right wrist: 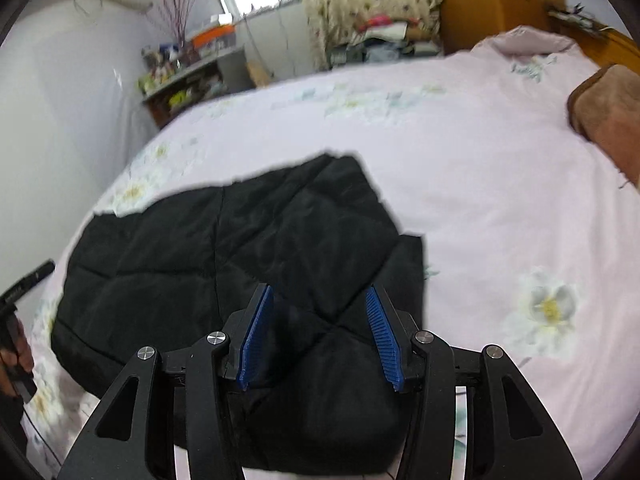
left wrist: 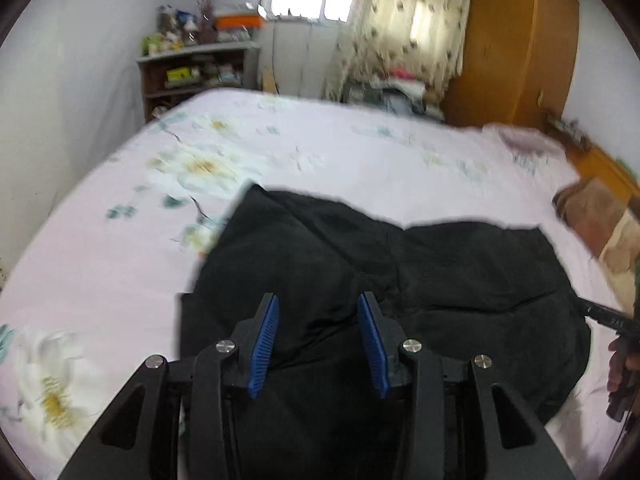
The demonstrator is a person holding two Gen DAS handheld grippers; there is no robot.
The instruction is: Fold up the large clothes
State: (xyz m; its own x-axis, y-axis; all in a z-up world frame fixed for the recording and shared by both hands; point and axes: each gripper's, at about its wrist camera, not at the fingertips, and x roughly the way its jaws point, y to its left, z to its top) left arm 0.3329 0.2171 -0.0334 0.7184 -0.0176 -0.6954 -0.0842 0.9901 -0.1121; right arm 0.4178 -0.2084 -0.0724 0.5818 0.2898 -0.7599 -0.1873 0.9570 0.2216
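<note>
Left wrist view: our left gripper [left wrist: 318, 304] hangs over the near left part of the black quilted jacket [left wrist: 460, 272], jaws apart, nothing between the blue pads [left wrist: 264, 344] but fabric lying below them; we can't tell whether the tips touch it. The jacket lies bunched on the pink floral bedsheet [left wrist: 360, 152], near edge toward us, one corner sticking up and away at the far left, so it reads as partly folded and lumpy, not flat. At the right edge we see our right gripper [left wrist: 608, 314] and the hand [left wrist: 622, 364] holding it, just beside the jacket's right side. Our guess: both tools sit at opposite near corners so the hem can be picked up evenly. Right wrist view: the right gripper [right wrist: 320, 300] is over the jacket's [right wrist: 200, 248] near right end, jaws apart, pads [right wrist: 382, 336] straddling a raised fold without clamping it. Quilting seams are clear here; the padded fabric will likely spring back and slide, so a deep bite makes sense. The left gripper's [right wrist: 28, 280] body shows at the far left edge, past the jacket's other end. A brown pillow [right wrist: 608, 116] sits well apart on the right of the sheet [right wrist: 500, 160], leaving room to fold away from us. Background blur in both views suggests motion.
</note>
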